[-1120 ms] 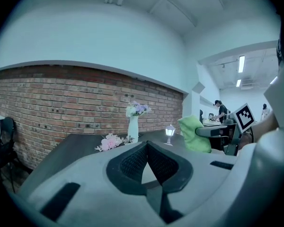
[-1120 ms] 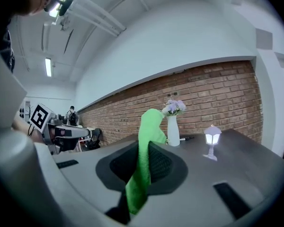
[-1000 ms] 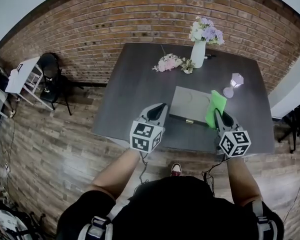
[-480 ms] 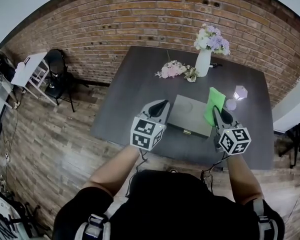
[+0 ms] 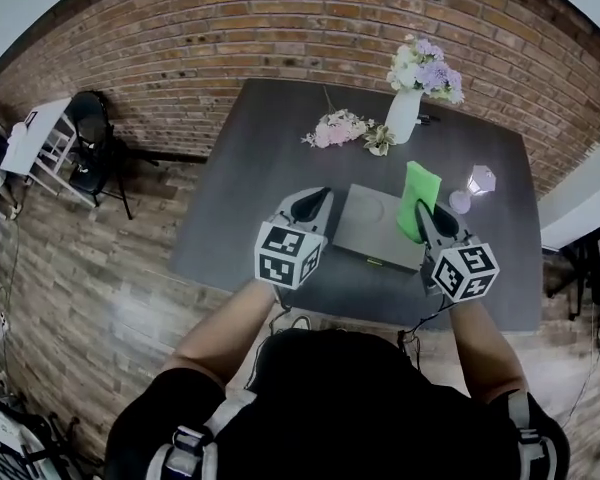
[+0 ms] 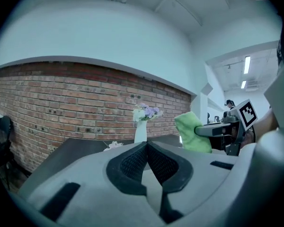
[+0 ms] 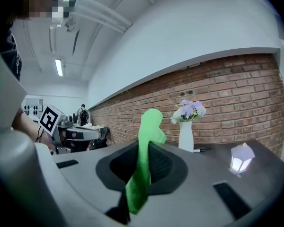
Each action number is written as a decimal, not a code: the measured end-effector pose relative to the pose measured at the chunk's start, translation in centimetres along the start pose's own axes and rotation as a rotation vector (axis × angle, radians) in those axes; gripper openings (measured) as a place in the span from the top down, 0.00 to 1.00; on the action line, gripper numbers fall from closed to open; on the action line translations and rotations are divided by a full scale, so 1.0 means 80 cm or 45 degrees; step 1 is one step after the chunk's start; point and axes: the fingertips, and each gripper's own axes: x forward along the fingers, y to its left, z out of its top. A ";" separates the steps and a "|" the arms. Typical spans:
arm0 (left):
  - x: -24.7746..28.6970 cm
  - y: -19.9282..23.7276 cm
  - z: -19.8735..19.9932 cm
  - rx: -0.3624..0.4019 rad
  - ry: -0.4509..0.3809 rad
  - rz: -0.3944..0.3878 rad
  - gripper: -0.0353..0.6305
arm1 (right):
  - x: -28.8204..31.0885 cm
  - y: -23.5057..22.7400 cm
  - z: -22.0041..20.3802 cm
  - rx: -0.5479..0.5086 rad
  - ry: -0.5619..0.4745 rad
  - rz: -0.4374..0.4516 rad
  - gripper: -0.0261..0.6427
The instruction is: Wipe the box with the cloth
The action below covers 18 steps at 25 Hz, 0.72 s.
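Bright green cloth [image 5: 420, 186]: pinched upright between the black ribbed pads [image 7: 162, 162]; one end stands above the tips, and the other hangs below them.
Right gripper [image 5: 421, 211]: clamped on the cloth, over the right edge of the box.
Flat grey rectangular box [image 5: 375, 226]: lies on the dark grey table [image 5: 265, 183], between the two grippers.
Left gripper [image 5: 320, 196]: jaws pressed together with nothing between them, tips just beside the box's left edge.
Beyond the box: white vase of lilac and white flowers [image 5: 403, 116]; pink flower bunch [image 5: 338, 128] lying flat; small lilac lantern [image 5: 480, 180] right of the cloth.
Backdrop: red brick wall [image 5: 280, 28].
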 end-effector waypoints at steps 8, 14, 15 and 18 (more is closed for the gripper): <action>0.006 0.030 -0.032 -0.047 0.010 -0.031 0.94 | 0.050 0.043 -0.011 -0.046 0.113 0.056 0.90; -0.010 0.078 -0.079 -0.102 0.037 0.033 0.94 | 0.097 0.090 -0.047 -0.090 0.249 0.137 0.90; -0.014 0.084 -0.087 -0.097 0.045 0.042 0.94 | 0.104 0.100 -0.053 -0.097 0.273 0.152 0.91; -0.033 0.099 -0.110 -0.124 0.067 0.056 0.94 | 0.123 0.135 -0.068 -0.120 0.347 0.204 0.91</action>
